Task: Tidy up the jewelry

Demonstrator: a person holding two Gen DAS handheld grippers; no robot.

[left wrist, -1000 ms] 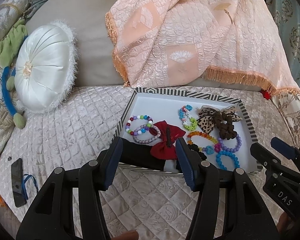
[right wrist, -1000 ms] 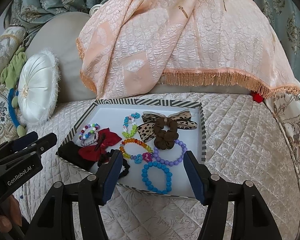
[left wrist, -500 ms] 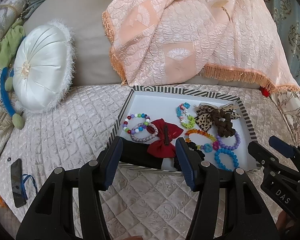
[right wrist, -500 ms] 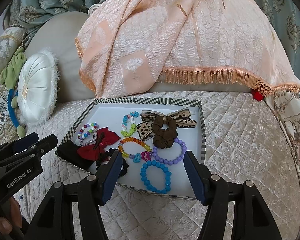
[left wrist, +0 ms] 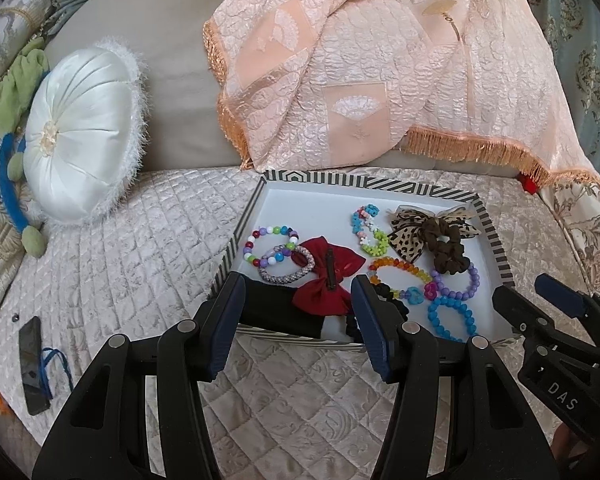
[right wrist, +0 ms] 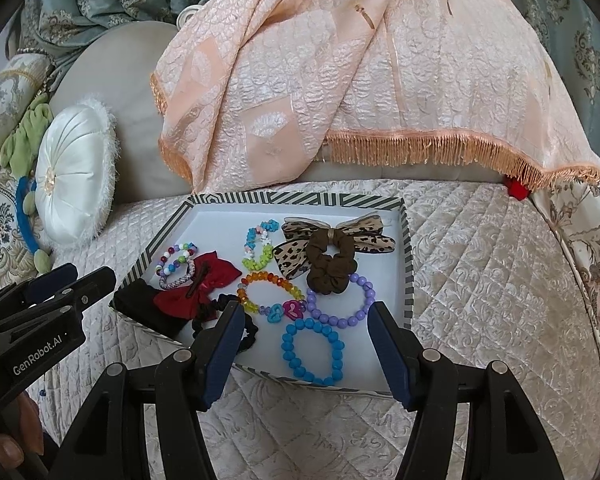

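Because nothing is gripped, the left gripper (left wrist: 298,304) and right gripper (right wrist: 306,326) are held open and empty above the near edge of the striped-rimmed white cardboard tray (right wrist: 407,248), where beaded bracelets, bows and scrunchies are gathered, presumably for sorting.

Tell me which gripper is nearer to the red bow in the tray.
Left. The left gripper hangs open just before the red bow, framing it. The right gripper hangs open farther along the tray, over the blue bead bracelet.
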